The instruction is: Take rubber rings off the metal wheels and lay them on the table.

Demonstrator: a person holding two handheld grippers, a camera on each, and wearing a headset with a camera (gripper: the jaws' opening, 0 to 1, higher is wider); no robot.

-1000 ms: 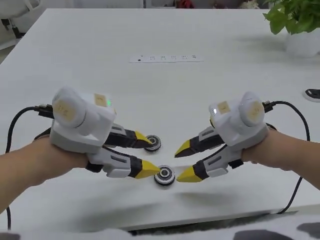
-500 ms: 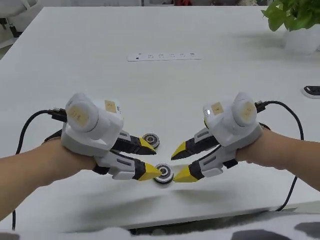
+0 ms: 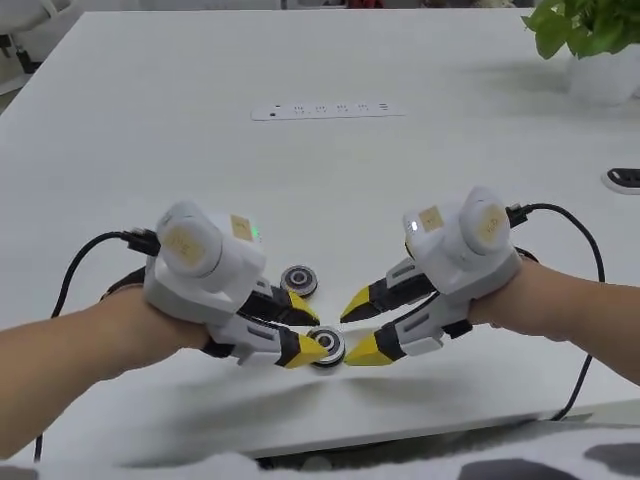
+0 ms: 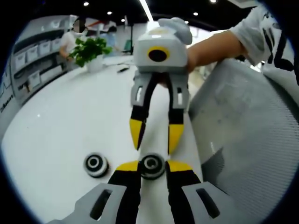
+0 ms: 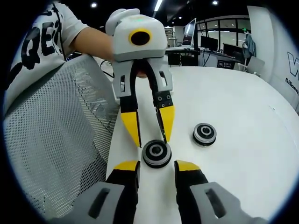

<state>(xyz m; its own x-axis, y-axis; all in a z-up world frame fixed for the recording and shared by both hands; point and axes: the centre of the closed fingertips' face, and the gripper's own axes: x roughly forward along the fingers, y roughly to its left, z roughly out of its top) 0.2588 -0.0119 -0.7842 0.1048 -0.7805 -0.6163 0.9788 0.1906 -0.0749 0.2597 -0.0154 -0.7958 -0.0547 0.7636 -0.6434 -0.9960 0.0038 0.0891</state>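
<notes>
Two metal wheels with black rubber rings lie flat near the table's front edge. The near wheel (image 3: pixel 328 346) (image 4: pixel 152 165) (image 5: pixel 156 154) sits between the two grippers. My left gripper (image 3: pixel 311 329) (image 4: pixel 153 166) is open, its yellow tips close on either side of this wheel, about a wheel's width apart. My right gripper (image 3: pixel 357 329) (image 5: pixel 157 166) faces it from the other side, open, its tips just short of the wheel's rim. The second wheel (image 3: pixel 298 281) (image 4: pixel 96 164) (image 5: pixel 204 133) lies free a little farther back.
A white power strip (image 3: pixel 320 110) lies mid-table. A potted plant (image 3: pixel 598 55) stands at the far right, with a small black object (image 3: pixel 624 181) near the right edge. Cables (image 3: pixel 90 262) trail from both grippers. A mesh chair (image 4: pixel 243 140) is just off the table's front edge.
The left gripper has moved right and its jaws have narrowed around the near wheel. The right gripper has edged slightly closer. Both wheels lie as before.
</notes>
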